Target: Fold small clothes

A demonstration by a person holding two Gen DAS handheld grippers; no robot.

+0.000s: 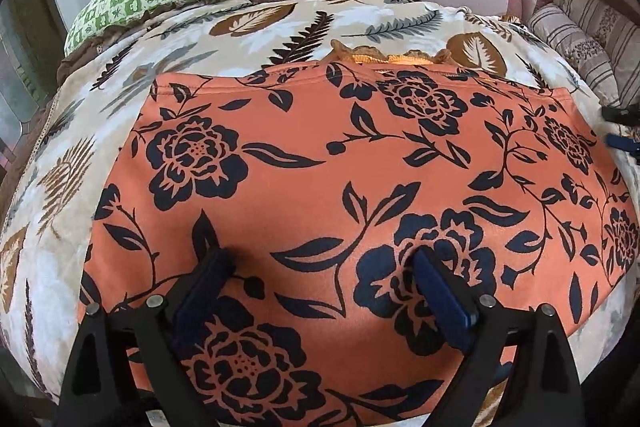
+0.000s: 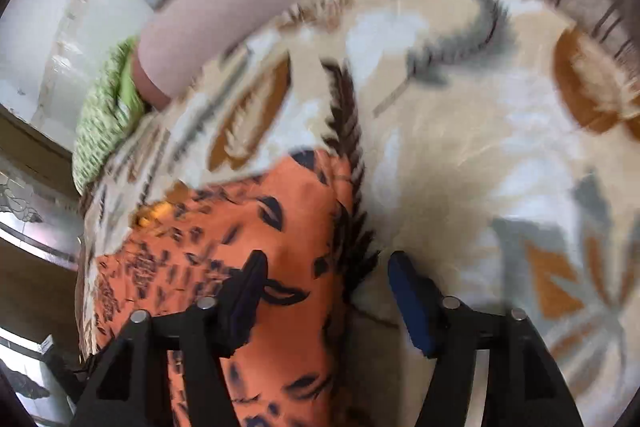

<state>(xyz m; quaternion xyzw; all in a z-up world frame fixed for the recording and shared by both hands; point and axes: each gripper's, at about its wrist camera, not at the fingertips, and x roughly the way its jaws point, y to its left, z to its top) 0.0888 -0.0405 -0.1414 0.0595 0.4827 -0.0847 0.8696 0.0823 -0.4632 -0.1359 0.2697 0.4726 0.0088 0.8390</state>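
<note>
underneath, a leaf-print blanket (image 1: 100, 75) covers the bed – orange floral garment (image 1: 320, 167) flat on it; both jaws spread, empty.

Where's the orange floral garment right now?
The orange garment lies spread flat on the leaf-print blanket, filling the left wrist view under the open left tool. In the right wrist view its edge sits by the right tool.
</note>
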